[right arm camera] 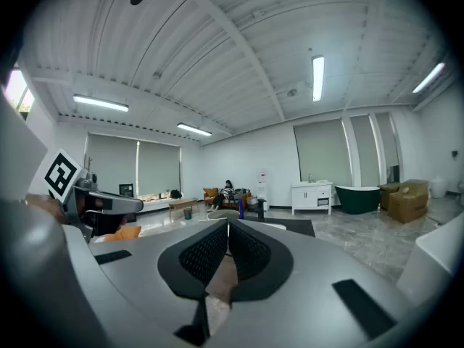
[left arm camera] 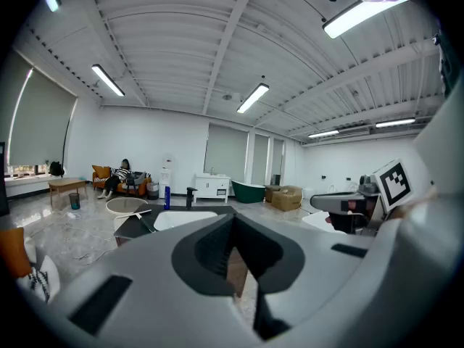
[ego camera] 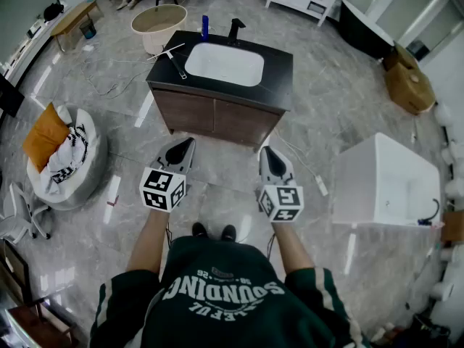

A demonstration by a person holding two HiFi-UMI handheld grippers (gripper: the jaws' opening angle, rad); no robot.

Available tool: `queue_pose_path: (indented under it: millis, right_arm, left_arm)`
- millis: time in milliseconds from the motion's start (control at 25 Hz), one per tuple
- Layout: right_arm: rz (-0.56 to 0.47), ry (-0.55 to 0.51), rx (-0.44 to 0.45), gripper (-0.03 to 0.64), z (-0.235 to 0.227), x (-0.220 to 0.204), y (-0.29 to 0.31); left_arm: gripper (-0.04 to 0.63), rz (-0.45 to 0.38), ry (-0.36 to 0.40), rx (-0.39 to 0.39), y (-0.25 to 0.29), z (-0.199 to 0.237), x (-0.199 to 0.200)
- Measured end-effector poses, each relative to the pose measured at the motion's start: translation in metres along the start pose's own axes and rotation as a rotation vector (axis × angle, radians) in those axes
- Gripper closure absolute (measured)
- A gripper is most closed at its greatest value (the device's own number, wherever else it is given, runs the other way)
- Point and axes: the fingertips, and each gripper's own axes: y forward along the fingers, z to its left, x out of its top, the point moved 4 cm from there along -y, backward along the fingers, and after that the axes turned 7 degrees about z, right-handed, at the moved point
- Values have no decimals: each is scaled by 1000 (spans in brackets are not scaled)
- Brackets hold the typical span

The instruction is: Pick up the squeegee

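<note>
Left gripper, right gripper: jaws pressed together, empty. Squeegee thin, T-shaped, well ahead of left gripper on glossy black vanity top; blade detail indistinct.

Head view: both hands hidden under the cubes of the left gripper and right gripper. Shoes show toes only, the rest is behind the sweater, which the bottom edge cuts. Squeegee on the vanity: blade detail too small to tell. Chair cut by the left edge. Left gripper view: vanity front mostly behind the gripper body, and the seated person is too small to detail. Right gripper view: vanity nearly all behind the jaws.
</note>
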Motion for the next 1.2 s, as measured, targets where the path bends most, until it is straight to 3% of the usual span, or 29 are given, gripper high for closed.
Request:
queue_pose_path:
  millis: [480,1200]
  right_arm:
    - [21,-9,-10,617,18,-6,13]
    - [61,21,-40,617,52,-16,59]
  left_arm:
    - [594,10,-2,-18,-3,19,-15]
    - [594,35,-19,-37,-1,88,-33]
